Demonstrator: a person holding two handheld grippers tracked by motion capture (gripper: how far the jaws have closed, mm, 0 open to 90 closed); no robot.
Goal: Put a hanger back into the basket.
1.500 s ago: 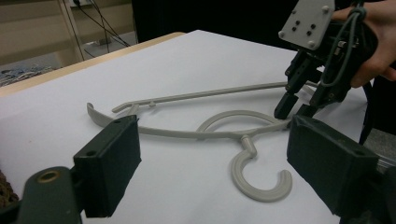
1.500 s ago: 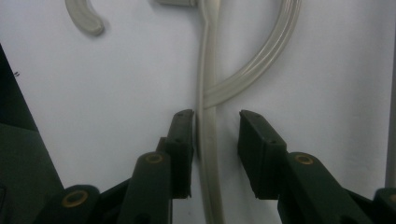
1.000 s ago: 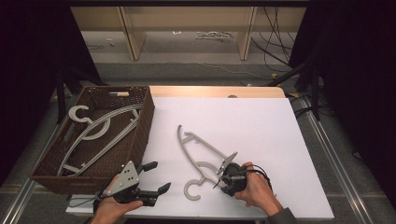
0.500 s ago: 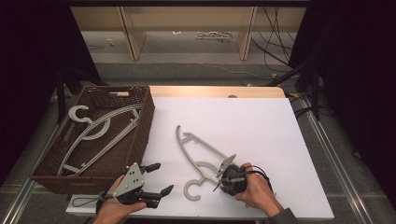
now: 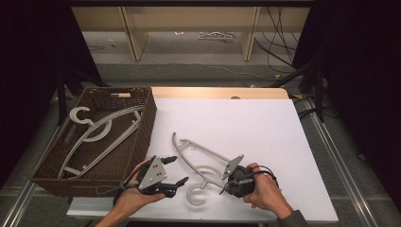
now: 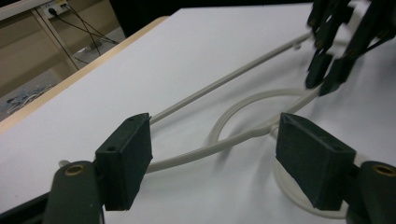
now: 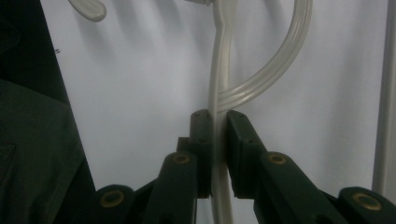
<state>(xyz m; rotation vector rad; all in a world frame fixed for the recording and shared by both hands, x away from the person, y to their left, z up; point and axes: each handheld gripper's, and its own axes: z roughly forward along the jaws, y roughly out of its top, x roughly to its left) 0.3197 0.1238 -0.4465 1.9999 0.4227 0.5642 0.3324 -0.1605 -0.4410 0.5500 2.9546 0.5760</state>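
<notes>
A pale grey plastic hanger (image 5: 201,156) lies flat on the white table (image 5: 265,127), with its hook at the near edge. My right gripper (image 5: 229,183) is shut on the hanger's bar (image 7: 218,84) near the hook's root, and its jaws (image 7: 218,140) pinch the bar from both sides. My left gripper (image 5: 178,169) is open just left of the hook. In the left gripper view the hanger's arm (image 6: 196,156) runs across the gap between my open pads (image 6: 126,163), and the right gripper (image 6: 334,56) shows farther off.
A brown wicker basket (image 5: 147,124) stands at the table's left edge with grey hangers (image 5: 99,130) lying inside. The far and right parts of the white table are bare. Shelving and cables lie on the floor beyond the table.
My left gripper has moved right and forward, closer to the hanger's hook. The right gripper has stayed shut on the hanger's bar in the same place.
</notes>
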